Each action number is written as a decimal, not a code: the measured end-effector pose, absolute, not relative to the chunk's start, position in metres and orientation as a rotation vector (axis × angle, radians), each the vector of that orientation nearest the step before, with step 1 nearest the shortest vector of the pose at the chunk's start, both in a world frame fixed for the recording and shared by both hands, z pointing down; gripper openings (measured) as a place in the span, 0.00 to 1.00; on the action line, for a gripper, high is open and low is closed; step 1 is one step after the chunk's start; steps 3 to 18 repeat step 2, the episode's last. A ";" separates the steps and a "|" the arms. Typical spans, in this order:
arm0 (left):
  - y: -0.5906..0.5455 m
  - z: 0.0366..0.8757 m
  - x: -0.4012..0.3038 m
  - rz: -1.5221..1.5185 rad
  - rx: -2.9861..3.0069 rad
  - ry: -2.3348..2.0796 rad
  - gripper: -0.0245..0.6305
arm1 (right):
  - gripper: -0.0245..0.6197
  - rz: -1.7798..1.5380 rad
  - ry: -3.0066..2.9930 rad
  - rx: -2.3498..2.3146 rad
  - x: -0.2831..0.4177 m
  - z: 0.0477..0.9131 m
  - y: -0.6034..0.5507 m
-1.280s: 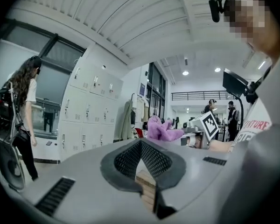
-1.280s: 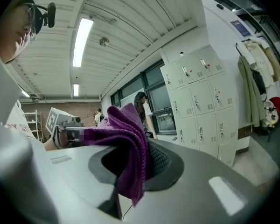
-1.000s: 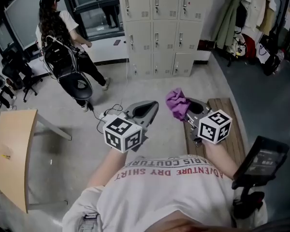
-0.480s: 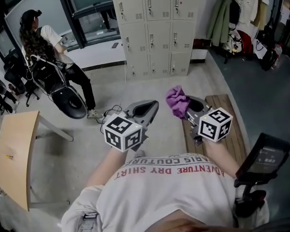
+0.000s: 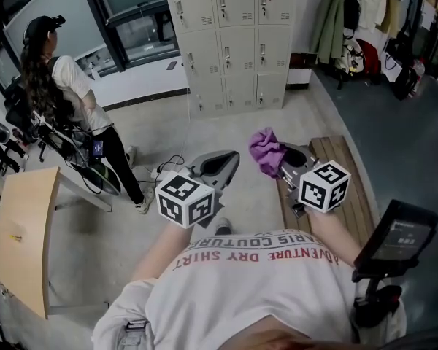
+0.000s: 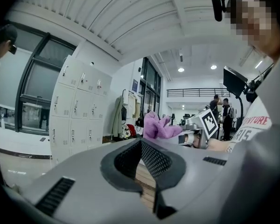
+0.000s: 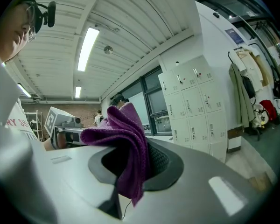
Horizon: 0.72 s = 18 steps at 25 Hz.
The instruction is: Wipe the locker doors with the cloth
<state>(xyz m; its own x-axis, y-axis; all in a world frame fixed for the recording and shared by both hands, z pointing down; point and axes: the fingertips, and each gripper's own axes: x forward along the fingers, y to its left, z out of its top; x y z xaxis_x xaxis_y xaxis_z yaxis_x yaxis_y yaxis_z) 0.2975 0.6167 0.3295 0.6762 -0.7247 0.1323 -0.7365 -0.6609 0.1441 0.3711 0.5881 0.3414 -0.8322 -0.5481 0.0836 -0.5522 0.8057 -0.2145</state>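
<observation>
A bank of pale grey lockers (image 5: 233,42) stands against the far wall, well ahead of both grippers, and shows too in the left gripper view (image 6: 79,111) and the right gripper view (image 7: 196,111). My right gripper (image 5: 281,160) is shut on a purple cloth (image 5: 265,152), which bunches above the jaws and hangs down between them (image 7: 126,148). My left gripper (image 5: 230,160) is held level beside it, shut with nothing in it (image 6: 142,148). From the left gripper view the cloth (image 6: 158,127) shows off to the right.
A person (image 5: 66,100) stands at the left by the window with dark equipment. A wooden table (image 5: 22,232) is at the near left, a wooden bench (image 5: 350,188) under my right arm, and a screen on a stand (image 5: 394,239) beside it. Coats (image 5: 343,20) hang right of the lockers. Cables (image 5: 168,168) lie on the floor.
The person at the left has turned and stepped nearer the table, and the black chair is gone from sight. Both grippers keep their pose, cloth still held.
</observation>
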 end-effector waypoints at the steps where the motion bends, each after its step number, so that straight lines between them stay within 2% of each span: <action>1: 0.621 0.331 0.297 0.093 2.708 -1.190 0.04 | 0.15 0.355 -2.970 0.903 0.369 0.343 0.592; 18: 0.625 0.333 0.296 0.092 2.712 -1.189 0.04 | 0.15 0.349 -2.971 0.902 0.368 0.345 0.597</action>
